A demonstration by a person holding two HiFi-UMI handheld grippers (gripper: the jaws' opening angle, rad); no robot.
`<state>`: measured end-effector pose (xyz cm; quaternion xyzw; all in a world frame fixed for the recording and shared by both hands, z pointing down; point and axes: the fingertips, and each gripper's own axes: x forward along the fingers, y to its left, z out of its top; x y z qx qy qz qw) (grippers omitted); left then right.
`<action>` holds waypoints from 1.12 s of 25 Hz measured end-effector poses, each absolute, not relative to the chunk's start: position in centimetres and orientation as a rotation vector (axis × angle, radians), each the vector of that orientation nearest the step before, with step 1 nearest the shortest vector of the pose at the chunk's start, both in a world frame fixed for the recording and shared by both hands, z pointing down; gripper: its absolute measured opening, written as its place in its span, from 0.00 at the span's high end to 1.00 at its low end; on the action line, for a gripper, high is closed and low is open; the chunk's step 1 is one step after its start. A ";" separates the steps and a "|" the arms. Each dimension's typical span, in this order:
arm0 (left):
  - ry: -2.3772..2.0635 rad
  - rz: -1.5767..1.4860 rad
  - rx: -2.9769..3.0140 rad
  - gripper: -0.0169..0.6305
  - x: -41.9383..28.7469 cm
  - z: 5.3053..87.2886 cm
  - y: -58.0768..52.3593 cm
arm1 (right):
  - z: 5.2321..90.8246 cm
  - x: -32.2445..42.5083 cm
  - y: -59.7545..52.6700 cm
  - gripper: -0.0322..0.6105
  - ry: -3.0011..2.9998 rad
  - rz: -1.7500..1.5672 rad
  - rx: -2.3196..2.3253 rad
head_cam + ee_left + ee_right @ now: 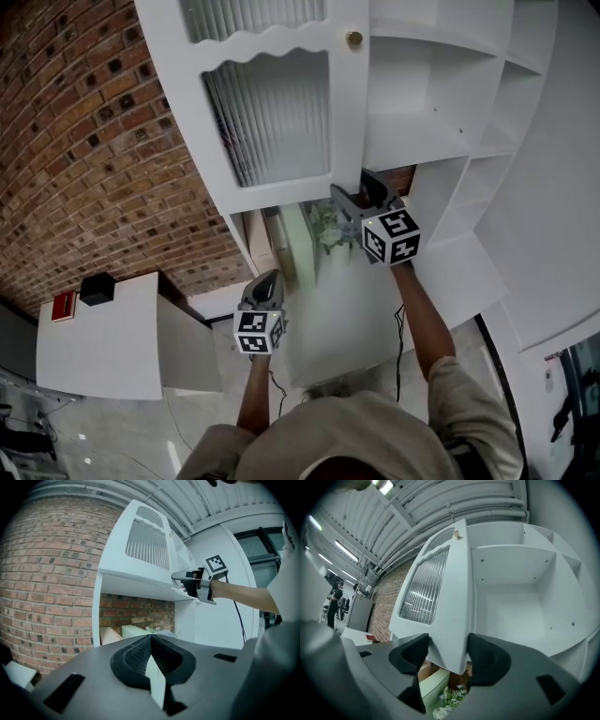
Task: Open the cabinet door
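Observation:
The white cabinet door [272, 112], with a ribbed glass panel and a small brass knob [353, 38], stands swung out from the cabinet. My right gripper [356, 187] holds the door's lower corner. In the right gripper view the door [445, 597] sits between the two black pads of the right gripper [447, 651], and both pads touch it. My left gripper [267, 277] hangs lower and to the left, apart from the door. In its own view, the left gripper [150, 637] has its jaws together on nothing. The door [140, 550] and the right gripper [180, 576] show beyond it.
Open white shelves [422, 94] lie behind the door. A brick wall [84, 141] runs along the left. Below the door, a lower compartment holds a small plant [328, 225] and boxes. A white table [103, 347] carries a black box [97, 288]. A person [335, 602] stands far off.

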<state>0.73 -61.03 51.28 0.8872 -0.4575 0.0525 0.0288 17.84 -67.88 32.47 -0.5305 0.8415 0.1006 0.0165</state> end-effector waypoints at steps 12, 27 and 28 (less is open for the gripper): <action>-1.483 0.191 2.684 0.93 0.8 51.7 -55.9 | 32.4 18.5 -63.1 0.65 2.602 0.304 -1.598; -1.516 0.157 2.684 0.93 -2.9 51.0 -49.6 | 32.3 16.9 -57.1 0.72 2.546 0.288 -1.675; -1.522 0.157 2.679 0.93 -3.4 51.1 -49.1 | 32.3 16.8 -56.8 0.72 2.540 0.286 -1.682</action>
